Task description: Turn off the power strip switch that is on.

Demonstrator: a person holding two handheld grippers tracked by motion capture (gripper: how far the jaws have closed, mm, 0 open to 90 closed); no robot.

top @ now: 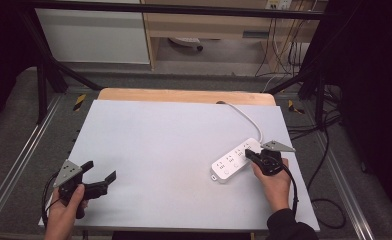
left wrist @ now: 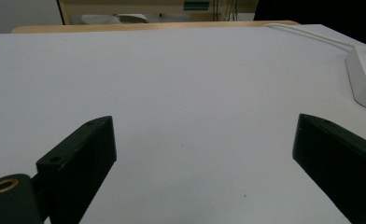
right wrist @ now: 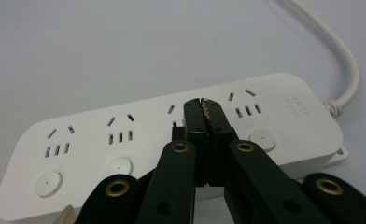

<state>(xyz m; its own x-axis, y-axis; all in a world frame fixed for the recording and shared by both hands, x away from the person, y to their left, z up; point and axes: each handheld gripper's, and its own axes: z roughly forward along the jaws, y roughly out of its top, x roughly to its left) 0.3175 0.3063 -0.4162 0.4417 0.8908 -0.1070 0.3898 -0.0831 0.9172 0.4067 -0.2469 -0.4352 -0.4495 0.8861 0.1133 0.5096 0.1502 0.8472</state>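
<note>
Apparently we are pressing something on the white power strip (right wrist: 181,154), which lies at an angle near the right edge of the desk (top: 159,150), its white cable (top: 244,117) running off toward the far edge. Our right gripper (right wrist: 204,114) has its jaws clenched together with nothing between them, the tips set down over the middle socket group, just above that group's round button (right wrist: 263,138). We cannot tell whether the tips actually touch the plastic.

If the aim is a switch, we judge the tips should come back toward us onto the button itself, then push straight down; an angled push could slide the light strip across the smooth desk. Our left gripper (top: 96,180) hovers released, jaws wide apart, near the desk's near-left corner, well apart from the strip, and could come over to brace the strip's free end.

A faint embossed mark (right wrist: 299,103) sits at the cable end of the strip; we cannot read it.
</note>
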